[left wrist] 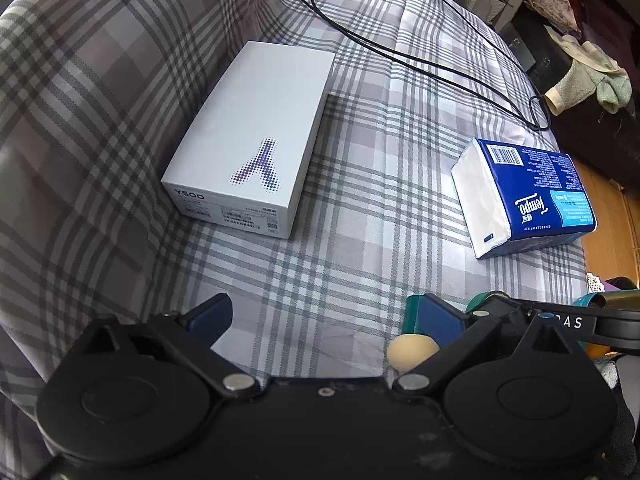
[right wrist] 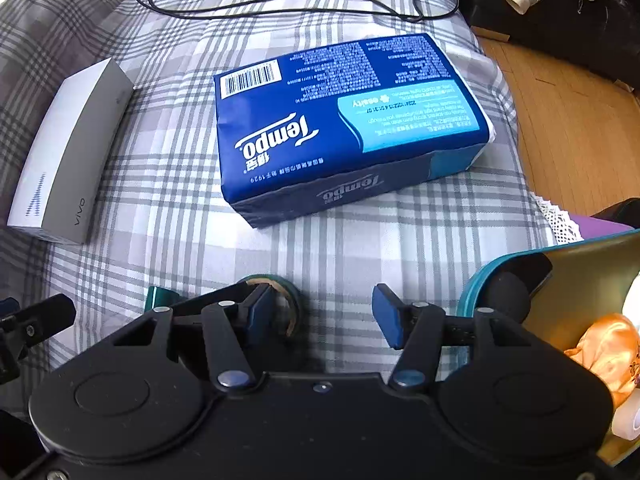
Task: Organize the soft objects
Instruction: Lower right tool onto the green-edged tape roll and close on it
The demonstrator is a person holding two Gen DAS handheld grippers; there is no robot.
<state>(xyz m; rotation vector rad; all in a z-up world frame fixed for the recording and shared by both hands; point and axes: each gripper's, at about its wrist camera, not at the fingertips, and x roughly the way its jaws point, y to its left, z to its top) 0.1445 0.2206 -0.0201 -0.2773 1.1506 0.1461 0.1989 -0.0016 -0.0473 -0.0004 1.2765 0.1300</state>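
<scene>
A grey plaid cover spreads over a soft seat, likely a sofa or bed, and carries everything in view. The blue Tempo tissue pack lies flat on it, label up and printed upside down to the right wrist camera, just ahead of the right gripper. That gripper's blue-padded fingers stand apart over bare cloth with nothing between them; the left one sits right by a teal tape roll lying on the cover, though contact cannot be judged. To the pack's left, well apart from it, a white phone box lies flat beside the rise of the cover. A black cable loops across the far part of the cloth. The left gripper hovers low over the cover, its fingers wide apart and empty; a small tan egg-shaped thing rests just under its right finger. At the right edge an open teal container with a gold lining holds orange satin cloth. Beyond the seat, wooden floor shows.
</scene>
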